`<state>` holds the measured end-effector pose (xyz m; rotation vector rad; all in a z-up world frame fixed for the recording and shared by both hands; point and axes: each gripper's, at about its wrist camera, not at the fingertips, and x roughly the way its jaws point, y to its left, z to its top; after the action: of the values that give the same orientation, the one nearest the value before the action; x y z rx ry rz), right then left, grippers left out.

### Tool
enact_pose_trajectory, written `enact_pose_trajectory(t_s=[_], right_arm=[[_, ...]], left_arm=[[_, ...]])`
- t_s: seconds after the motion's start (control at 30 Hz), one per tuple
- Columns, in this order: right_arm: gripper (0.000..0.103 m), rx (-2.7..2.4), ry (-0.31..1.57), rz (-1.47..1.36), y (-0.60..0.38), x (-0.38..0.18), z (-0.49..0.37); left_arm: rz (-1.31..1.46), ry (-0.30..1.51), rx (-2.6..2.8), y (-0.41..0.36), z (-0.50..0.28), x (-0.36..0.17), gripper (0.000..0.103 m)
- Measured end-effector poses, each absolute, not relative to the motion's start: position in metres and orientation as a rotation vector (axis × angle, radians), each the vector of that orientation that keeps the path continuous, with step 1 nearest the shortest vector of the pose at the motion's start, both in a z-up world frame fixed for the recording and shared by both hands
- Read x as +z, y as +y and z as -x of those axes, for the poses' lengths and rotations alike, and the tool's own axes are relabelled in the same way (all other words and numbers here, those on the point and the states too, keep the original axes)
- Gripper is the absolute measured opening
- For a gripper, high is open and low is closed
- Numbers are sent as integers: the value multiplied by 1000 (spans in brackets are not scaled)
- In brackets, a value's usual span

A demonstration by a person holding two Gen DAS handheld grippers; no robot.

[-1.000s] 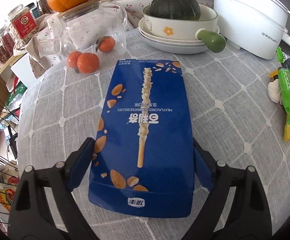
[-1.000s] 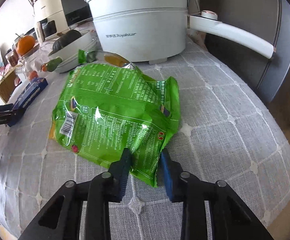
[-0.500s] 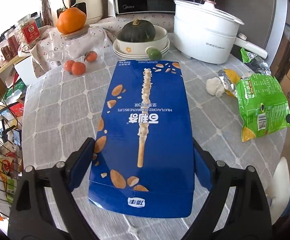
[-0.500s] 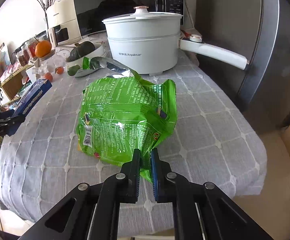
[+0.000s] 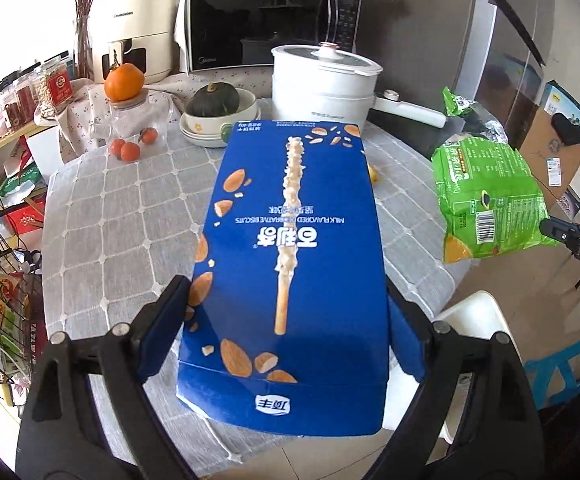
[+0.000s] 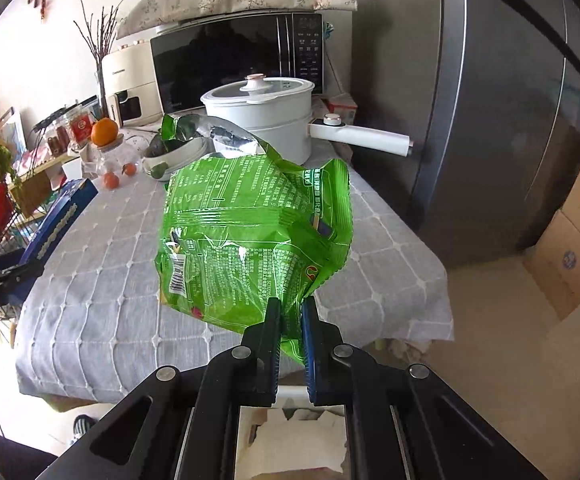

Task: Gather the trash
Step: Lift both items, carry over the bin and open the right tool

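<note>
A blue biscuit box (image 5: 290, 240) hangs above the table (image 5: 122, 220), its long sides clamped between the wide-set jaws of my left gripper (image 5: 284, 292). My right gripper (image 6: 291, 308) is shut on the lower edge of a green snack bag (image 6: 250, 232), which hangs in the air off the table's near edge. The left wrist view has the same green bag (image 5: 486, 196) at the right with the right gripper (image 5: 558, 232) pinching it. From the right wrist camera the blue box (image 6: 62, 216) shows at the far left.
On the table stand a white electric pot (image 5: 322, 84) with a long handle, a bowl holding a dark squash (image 5: 214, 100), a glass jar and small tangerines (image 5: 130, 150). A fridge (image 6: 490, 120) and cardboard boxes (image 6: 570, 248) are at the right, and a white stool (image 5: 474, 320) is below.
Both grippers rose and drew back from the table. The right jaws closed on the green bag's edge and lifted it off the cloth. The blue box rose with the left gripper.
</note>
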<state>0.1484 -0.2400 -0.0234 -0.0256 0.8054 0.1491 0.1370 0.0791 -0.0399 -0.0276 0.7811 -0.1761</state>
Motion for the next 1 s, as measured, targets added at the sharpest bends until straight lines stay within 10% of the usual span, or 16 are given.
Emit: enact_pose_trajectory(t_s=[1.0], right_arm=[[12, 71, 1206, -129, -322, -121, -51]], left_arm=[[-78, 911, -436, -31, -57, -80, 90]])
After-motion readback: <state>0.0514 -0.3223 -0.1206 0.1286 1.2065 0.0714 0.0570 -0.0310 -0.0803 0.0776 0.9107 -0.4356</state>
